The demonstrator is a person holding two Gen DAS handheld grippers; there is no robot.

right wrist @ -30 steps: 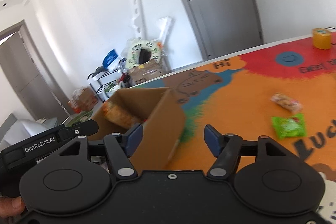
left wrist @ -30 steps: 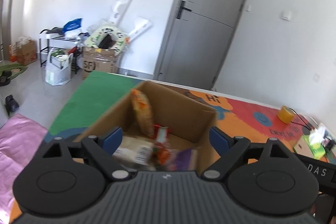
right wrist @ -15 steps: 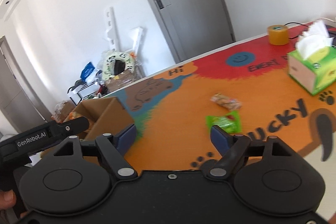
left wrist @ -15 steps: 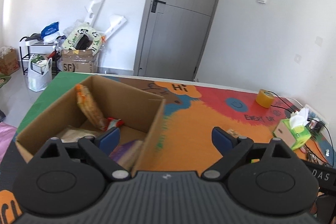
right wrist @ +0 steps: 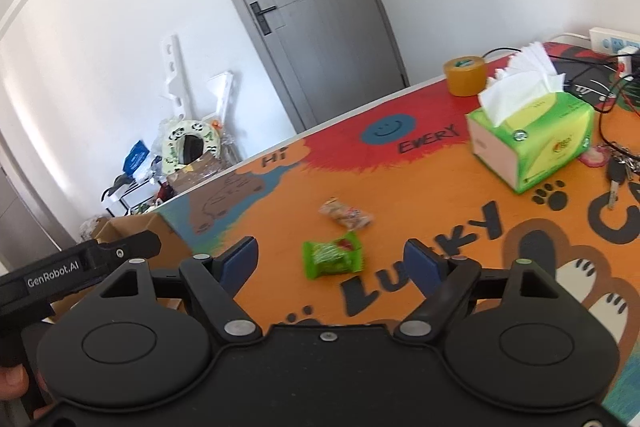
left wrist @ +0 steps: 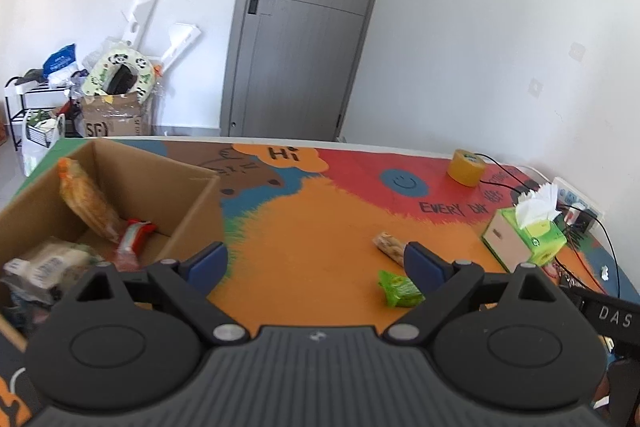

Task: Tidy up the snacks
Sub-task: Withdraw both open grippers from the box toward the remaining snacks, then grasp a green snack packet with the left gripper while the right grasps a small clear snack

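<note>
Both grippers hung above the table (left wrist: pixel 304 251) with jaws wide apart and nothing between them. The left gripper (left wrist: pixel 316 261) sat beside the cardboard box (left wrist: pixel 176 195), which held an orange packet (left wrist: pixel 86 205), a red wrapper (left wrist: pixel 132 237) and a pale bag (left wrist: pixel 44 265). The right gripper (right wrist: pixel 334 261) faced a green snack packet (right wrist: pixel 332 255) lying on the orange cloth, with a clear-wrapped snack (right wrist: pixel 345 214) just beyond it. The cloth read "Hi", "EVERY" and "LUCKY". A green tissue box (right wrist: pixel 532 143) and a roll of tape (right wrist: pixel 464 75) stood farther back. "GenRobot.AI" was printed on the left gripper's side, seen in the right view.
</note>
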